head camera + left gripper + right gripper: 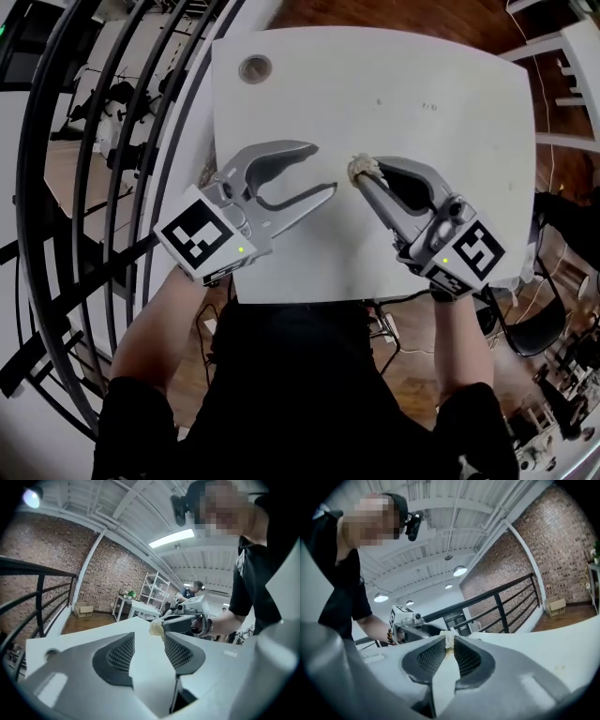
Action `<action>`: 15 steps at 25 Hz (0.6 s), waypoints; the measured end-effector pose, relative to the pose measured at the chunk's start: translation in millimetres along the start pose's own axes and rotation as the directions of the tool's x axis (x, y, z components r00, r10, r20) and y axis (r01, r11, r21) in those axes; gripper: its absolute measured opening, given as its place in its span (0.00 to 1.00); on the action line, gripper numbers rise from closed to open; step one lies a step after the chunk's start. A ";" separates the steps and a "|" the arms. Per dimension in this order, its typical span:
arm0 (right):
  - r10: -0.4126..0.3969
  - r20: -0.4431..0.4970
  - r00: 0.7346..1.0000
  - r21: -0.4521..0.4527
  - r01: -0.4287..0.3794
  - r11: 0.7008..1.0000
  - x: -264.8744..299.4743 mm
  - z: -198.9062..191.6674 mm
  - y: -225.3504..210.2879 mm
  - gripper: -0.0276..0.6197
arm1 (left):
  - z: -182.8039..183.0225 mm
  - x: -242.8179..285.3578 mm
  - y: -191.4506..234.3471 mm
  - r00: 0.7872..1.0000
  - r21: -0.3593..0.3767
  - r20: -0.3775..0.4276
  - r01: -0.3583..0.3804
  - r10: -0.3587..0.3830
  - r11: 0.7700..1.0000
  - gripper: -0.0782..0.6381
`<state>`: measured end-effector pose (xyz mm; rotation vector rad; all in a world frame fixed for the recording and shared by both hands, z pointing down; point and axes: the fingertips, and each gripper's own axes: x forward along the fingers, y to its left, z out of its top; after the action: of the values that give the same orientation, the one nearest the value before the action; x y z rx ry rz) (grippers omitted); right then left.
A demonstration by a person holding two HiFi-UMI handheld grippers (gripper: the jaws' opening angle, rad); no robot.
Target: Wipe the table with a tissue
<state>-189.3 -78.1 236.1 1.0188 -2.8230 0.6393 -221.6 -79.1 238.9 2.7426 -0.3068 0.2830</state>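
Head view, bench: a white bench (pixel 469 187) fills the middle of the view. A round cable port (pixel 255 67) sits at its 11 o'clock corner, and a few faint specks (pixel 429 106) lie toward 1 o'clock.
Head view, left hand-held gripper: the left hand-held gripper (pixel 322 169) is at 9 o'clock over the bench. Its jaws are wide apart with only bare bench top showing between them.
Head view, right hand-held gripper: the right hand-held gripper (pixel 371 175) is at 3 o'clock. Its jaws are drawn narrow on a crumpled tissue (pixel 362 168) at the tips, and the tips face the left gripper's.
Head view, surroundings: a black railing (pixel 84 187) runs along 9 o'clock, with wooden floor beyond the bench.
Left gripper view: the jaws (pixel 148 645) stand wide and hold nothing. At 12 o'clock past the tips, the other gripper holds out the pale, yellowish tissue wad (pixel 156 628), close to the left jaws but not between them.
Right gripper view: the jaws (pixel 450 645) pinch the tissue (pixel 449 637) between their pads. The left gripper (pixel 408 623) is at 10 o'clock beyond.
Tissue, place: it is in the right gripper. It appears to be held above the bench rather than pressed on it.
Task progress: no wiping contact shows now. The wad looks crushed and slightly stained, so some wiping is probably done. The specks at 1 o'clock suggest that area is left to wipe, though they could be permanent marks.
Next, as a judgement: the tissue has to go down flat on the bench before any further stroke.
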 end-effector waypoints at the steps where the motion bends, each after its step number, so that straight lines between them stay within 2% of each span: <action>1: 0.019 0.018 1.000 0.021 -0.019 1.000 -5.0 2.7 3.0 0.11 | 3.4 -0.5 -5.9 0.999 -0.021 0.012 0.037 -0.037 0.999 0.42; 7: 0.161 0.120 0.980 0.108 -0.174 0.979 -27.9 20.4 24.5 0.11 | 25.8 0.0 -44.5 0.969 -0.119 0.095 0.239 -0.229 0.964 0.43; 10: 0.227 0.141 0.964 0.114 -0.244 0.963 -34.9 28.0 35.1 0.11 | 35.6 0.2 -56.9 0.950 -0.140 0.116 0.304 -0.289 0.942 0.43; 15: 0.298 0.131 0.946 0.085 -0.310 0.947 -34.2 34.4 49.0 0.11 | 45.7 0.5 -67.6 0.922 -0.157 0.133 0.382 -0.364 0.911 0.41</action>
<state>-190.9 -37.9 180.2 0.6530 -3.1121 0.7862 -197.3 -34.8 174.7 2.5697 0.1639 0.0108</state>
